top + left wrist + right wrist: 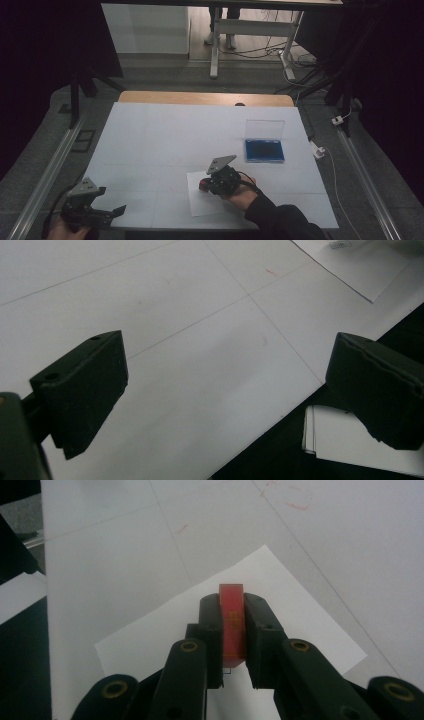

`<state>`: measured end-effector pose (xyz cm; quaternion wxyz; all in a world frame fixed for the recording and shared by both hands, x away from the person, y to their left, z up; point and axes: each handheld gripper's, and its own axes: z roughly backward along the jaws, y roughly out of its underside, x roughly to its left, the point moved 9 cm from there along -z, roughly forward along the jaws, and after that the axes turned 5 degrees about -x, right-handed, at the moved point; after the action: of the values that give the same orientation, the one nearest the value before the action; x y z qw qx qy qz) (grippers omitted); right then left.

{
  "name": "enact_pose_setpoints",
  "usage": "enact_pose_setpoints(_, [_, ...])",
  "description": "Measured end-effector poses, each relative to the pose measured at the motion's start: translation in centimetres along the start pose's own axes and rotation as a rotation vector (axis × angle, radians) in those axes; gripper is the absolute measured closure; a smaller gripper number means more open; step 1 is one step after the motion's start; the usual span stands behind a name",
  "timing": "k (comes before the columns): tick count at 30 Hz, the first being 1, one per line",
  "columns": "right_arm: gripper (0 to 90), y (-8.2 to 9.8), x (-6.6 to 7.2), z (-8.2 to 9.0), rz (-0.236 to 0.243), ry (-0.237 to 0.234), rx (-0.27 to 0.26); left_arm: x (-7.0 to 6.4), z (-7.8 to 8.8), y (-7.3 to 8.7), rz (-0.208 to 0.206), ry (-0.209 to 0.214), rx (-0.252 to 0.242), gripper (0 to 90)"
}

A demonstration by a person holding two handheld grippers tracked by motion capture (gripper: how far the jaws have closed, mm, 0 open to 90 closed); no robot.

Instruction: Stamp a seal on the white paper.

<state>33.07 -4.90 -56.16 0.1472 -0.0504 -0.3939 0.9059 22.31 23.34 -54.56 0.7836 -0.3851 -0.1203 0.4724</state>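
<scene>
A small red block [232,617] with yellow marks on its face stands upright between the jaws of my right gripper [232,602], which is shut on it. It is held low over a white sheet of paper [305,615]; whether it touches the sheet I cannot tell. In the high view the right gripper [206,184] is over that paper [200,205] near the front middle of the table. My left gripper [119,210] rests at the table's front left edge. Its jaws stand wide apart, open over bare table in the left gripper view [227,385].
A blue pad in a clear case with its lid raised [264,149] sits to the right, beyond the right gripper. The white-covered table [165,135] has a wooden far edge. Loose white sheets [345,437] lie below the table's front edge.
</scene>
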Motion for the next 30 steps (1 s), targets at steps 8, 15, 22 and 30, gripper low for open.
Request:
enact_pose_setpoints(8, [79.5, -0.4, 0.3, 1.0, -0.012, -0.01, -0.013, 0.0, 0.0, 0.0, -0.002, 0.0, 0.0, 3.7])
enact_pose_setpoints(15, [79.5, -0.5, -0.1, 1.6, -0.026, -0.008, -0.023, 0.0, 0.0, 0.0, -0.002, 0.0, -0.001, 3.7])
enact_pose_setpoints(22, [79.5, -0.7, -0.4, 2.3, -0.029, 0.006, -0.035, 0.0, 0.0, 0.0, -0.003, 0.0, -0.001, 3.7])
enact_pose_setpoints(30, [79.5, -0.9, -1.1, 3.5, -0.066, 0.019, -0.061, 0.0, 0.0, 0.0, -0.003, 0.0, -0.001, 3.7])
